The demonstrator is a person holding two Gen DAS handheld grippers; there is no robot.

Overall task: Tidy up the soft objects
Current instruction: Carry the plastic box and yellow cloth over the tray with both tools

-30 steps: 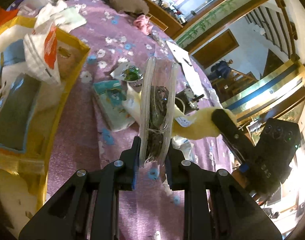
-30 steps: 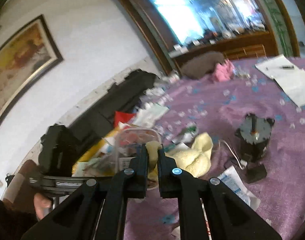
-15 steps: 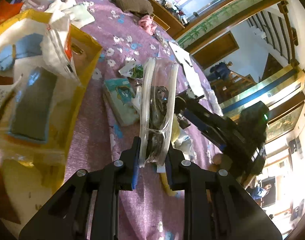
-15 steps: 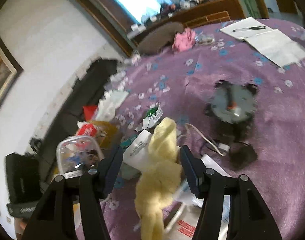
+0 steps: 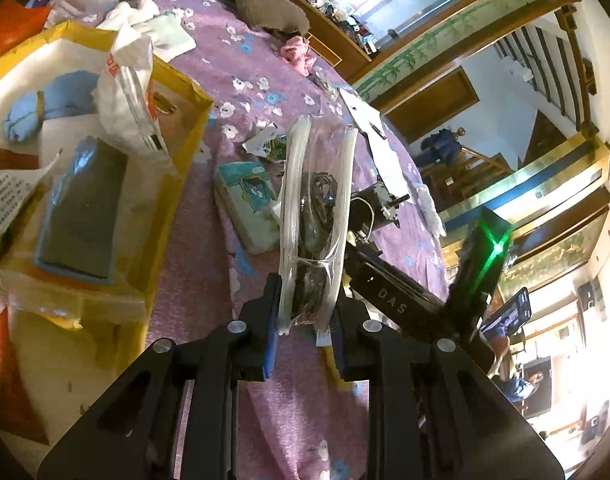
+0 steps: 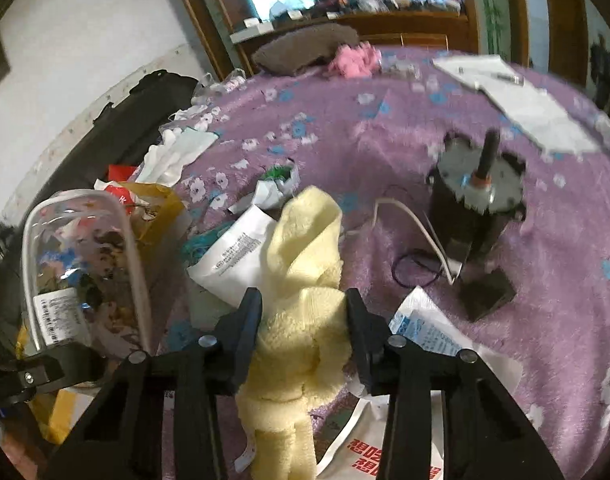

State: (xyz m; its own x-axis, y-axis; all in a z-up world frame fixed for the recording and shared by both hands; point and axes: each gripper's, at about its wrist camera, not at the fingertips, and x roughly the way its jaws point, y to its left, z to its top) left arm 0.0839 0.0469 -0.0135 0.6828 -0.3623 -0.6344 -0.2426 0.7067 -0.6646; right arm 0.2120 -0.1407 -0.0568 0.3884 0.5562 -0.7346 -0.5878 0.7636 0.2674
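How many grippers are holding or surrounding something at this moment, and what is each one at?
2. The left gripper is clamped on a clear pouch held upright above the purple cloth. The right gripper straddles the yellow towel, its jaws just closing.

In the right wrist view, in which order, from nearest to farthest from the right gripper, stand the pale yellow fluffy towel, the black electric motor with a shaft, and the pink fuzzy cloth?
1. Pale yellow fluffy towel: between the jaws of the right gripper.
2. Black electric motor with a shaft: farther, to the right, on the purple cloth.
3. Pink fuzzy cloth: farthest, at the table's far edge.
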